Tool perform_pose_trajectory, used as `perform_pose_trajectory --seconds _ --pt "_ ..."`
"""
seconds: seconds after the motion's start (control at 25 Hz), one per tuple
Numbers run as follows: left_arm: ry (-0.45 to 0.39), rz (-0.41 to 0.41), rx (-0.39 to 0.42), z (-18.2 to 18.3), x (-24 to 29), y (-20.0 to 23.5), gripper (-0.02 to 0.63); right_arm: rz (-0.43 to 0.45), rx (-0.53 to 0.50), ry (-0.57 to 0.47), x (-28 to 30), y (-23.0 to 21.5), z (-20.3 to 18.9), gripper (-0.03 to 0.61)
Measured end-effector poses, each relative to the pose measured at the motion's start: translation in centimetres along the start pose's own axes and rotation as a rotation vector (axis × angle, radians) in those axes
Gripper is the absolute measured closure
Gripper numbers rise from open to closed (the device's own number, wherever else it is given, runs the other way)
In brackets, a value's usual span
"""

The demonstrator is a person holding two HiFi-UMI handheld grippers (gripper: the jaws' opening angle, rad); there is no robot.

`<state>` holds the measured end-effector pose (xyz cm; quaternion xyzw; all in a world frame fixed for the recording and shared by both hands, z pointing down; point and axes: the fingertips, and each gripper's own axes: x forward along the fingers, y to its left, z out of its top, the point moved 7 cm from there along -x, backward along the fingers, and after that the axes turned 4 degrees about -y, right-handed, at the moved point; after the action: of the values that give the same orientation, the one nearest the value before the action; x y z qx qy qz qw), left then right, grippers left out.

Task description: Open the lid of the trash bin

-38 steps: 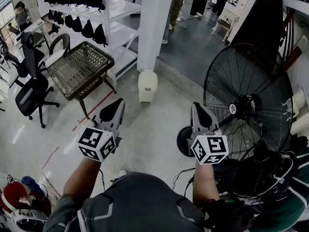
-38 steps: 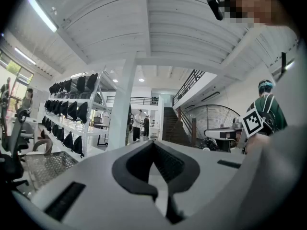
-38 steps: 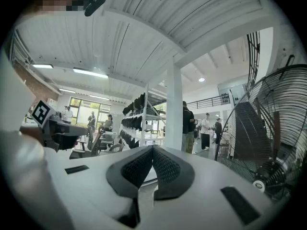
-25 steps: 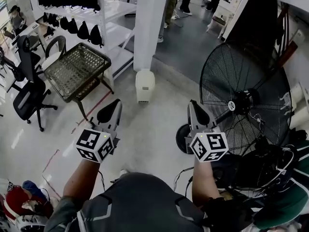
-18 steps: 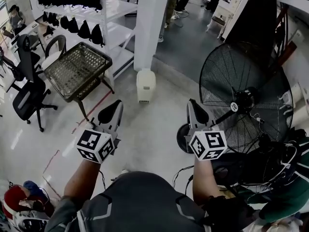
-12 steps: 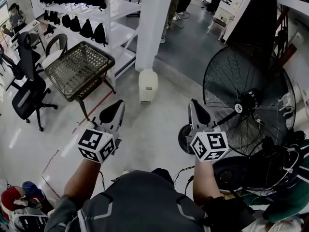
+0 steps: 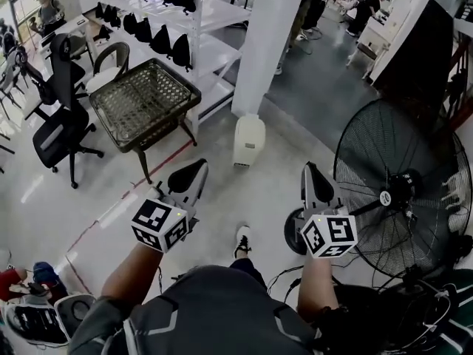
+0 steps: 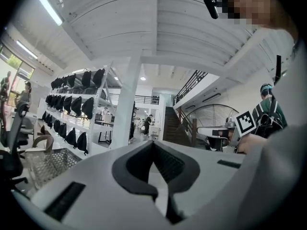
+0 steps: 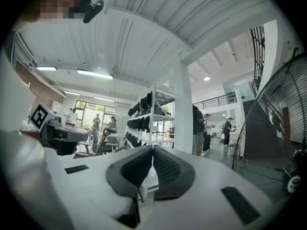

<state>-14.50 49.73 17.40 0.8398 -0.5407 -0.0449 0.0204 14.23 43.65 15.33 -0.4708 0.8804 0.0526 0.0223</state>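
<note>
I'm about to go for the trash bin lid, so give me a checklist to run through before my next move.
1. Trash bin in sight, beside the pillar: ok.
2. Lid shut: ok.
3. Bin within reach: not ok, it stands well ahead of both grippers.
4. Left gripper empty, jaws together: ok.
5. Right gripper empty, jaws together: ok.
6. How the lid opens: cannot tell.

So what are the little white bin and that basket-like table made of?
The trash bin looks like smooth matte white plastic, with rounded moulded edges. The table seems woven wire or wicker, going by its open lattice, on dark legs.
</note>
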Motion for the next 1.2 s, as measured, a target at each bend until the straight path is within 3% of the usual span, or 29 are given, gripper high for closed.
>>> perform_pose_trajectory --seconds 0.6,1.2 --pt "0.000 0.068 0.074 0.0 18.3 1.4 0.606 0.111 0.008 -0.029 14.3 -14.1 -1.9 0.551" --pt "0.049 0.097 0.050 -1.8 31.1 2.7 0.606 0.105 0.041 0.013 20.3 -23.0 -4.9 0.552"
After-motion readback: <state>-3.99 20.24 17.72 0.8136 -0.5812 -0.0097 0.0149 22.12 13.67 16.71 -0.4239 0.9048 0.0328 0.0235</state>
